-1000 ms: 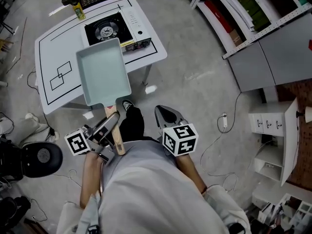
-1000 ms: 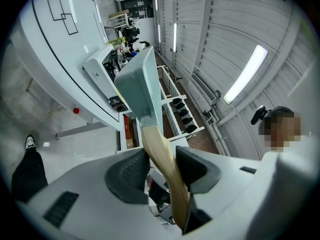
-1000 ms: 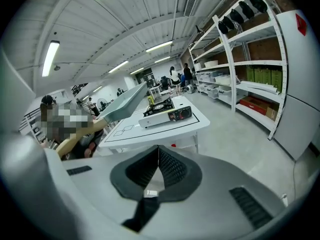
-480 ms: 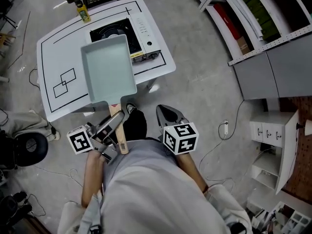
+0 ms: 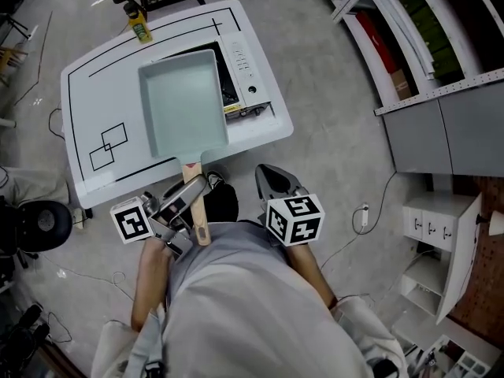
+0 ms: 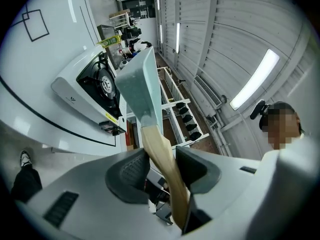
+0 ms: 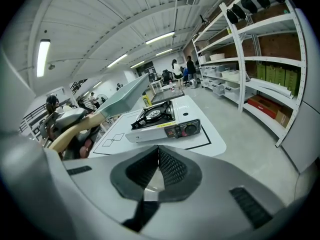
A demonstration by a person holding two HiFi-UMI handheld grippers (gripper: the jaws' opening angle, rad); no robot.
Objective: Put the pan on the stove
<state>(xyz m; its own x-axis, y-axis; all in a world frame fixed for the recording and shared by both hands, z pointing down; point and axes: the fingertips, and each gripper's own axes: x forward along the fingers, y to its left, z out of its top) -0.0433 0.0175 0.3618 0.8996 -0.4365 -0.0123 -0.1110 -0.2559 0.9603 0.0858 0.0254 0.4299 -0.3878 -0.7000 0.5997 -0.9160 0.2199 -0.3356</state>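
The left gripper (image 5: 190, 194) clamps the wooden handle (image 5: 192, 172) of the rectangular teal pan (image 5: 183, 105), held aloft with its long axis pointing away from the person, the portable gas stove (image 5: 245, 72) just beyond its right edge, while the right gripper (image 5: 273, 181) hangs closed and empty.

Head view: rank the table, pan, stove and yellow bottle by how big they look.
1. table
2. pan, lifted nearer the camera, so it looks bigger than it is
3. stove, mostly hidden behind the pan; only its visible strip is ranked
4. yellow bottle
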